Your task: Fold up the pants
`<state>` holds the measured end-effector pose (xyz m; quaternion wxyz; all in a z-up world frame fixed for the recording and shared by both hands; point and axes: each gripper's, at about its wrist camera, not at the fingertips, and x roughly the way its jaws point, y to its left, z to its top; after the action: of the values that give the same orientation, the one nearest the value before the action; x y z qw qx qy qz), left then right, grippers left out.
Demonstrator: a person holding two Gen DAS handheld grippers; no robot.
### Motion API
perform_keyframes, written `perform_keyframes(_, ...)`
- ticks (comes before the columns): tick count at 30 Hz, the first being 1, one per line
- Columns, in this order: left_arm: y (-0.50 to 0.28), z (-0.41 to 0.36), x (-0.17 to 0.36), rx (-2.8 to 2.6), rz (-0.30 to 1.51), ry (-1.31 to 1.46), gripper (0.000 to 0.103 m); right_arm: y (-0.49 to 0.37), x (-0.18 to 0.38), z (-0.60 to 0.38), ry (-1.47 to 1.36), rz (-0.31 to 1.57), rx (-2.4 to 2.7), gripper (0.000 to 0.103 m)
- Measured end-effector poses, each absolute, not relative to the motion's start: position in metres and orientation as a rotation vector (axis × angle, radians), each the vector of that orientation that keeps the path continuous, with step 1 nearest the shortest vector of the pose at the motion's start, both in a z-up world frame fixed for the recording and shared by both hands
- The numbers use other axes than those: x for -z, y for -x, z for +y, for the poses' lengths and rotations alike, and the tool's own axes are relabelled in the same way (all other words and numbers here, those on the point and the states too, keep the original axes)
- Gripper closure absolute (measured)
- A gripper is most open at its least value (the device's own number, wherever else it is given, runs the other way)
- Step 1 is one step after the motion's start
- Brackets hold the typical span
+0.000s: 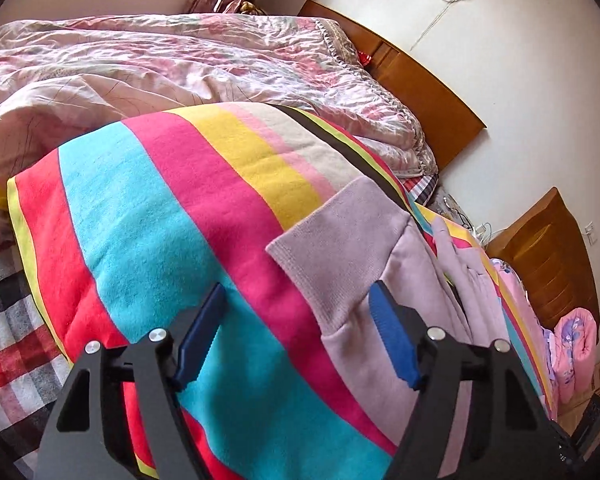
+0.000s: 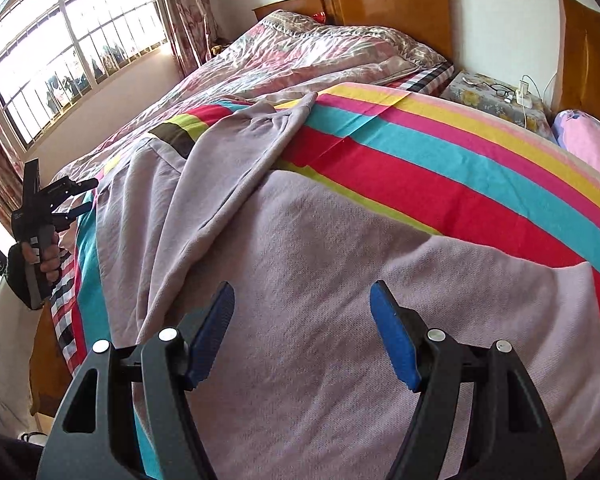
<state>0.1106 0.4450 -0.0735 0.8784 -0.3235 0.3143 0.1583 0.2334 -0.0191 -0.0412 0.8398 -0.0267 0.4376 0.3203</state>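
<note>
Lilac pants cropped below, left gripper fingers wide, right gripper fingers wide

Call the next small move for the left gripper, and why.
Probably ease the left gripper right and down onto the ribbed cuff of the lilac pants. Its jaws stand open and empty over the striped blanket, the cuff just beside its right finger. The right gripper is also open.

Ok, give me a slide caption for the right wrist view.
Open right gripper poised over lilac pants on a striped blanket.
</note>
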Motion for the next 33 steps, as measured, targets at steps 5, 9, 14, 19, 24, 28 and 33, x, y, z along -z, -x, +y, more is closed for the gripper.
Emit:
perform_keyframes(5,-0.130,0.441,0.072,-0.360,0.672,0.604,0.064,-0.235,0.045,-0.013,0.061,0.936,-0.677,0.033)
perform_keyframes(9,-0.125,0.445,0.074,-0.320,0.632,0.627,0.098,-0.240,0.048,-0.012,0.048,0.946,-0.664,0.033)
perform_keyframes(14,-0.110,0.455,0.071,-0.371,0.612,0.630,0.098,-0.243,0.052,-0.009,0.049,0.949,-0.684,0.033)
perform_keyframes(19,-0.118,0.453,0.074,-0.422,0.671,0.576,0.093,-0.249,0.065,-0.013,0.018,0.954,-0.703,0.031)
perform_keyframes(24,-0.133,0.416,0.012,-0.669,0.619,0.377,0.031,-0.252,0.067,-0.014,-0.030,0.943,-0.748,0.023)
perform_keyframes(28,-0.222,0.318,-0.024,-0.260,0.682,0.237,0.007,-0.256,0.068,-0.016,-0.063,0.931,-0.781,0.021)
perform_keyframes(33,-0.347,0.188,0.004,-0.047,0.881,0.032,0.007,-0.259,0.069,-0.024,-0.132,0.930,-0.808,0.021)
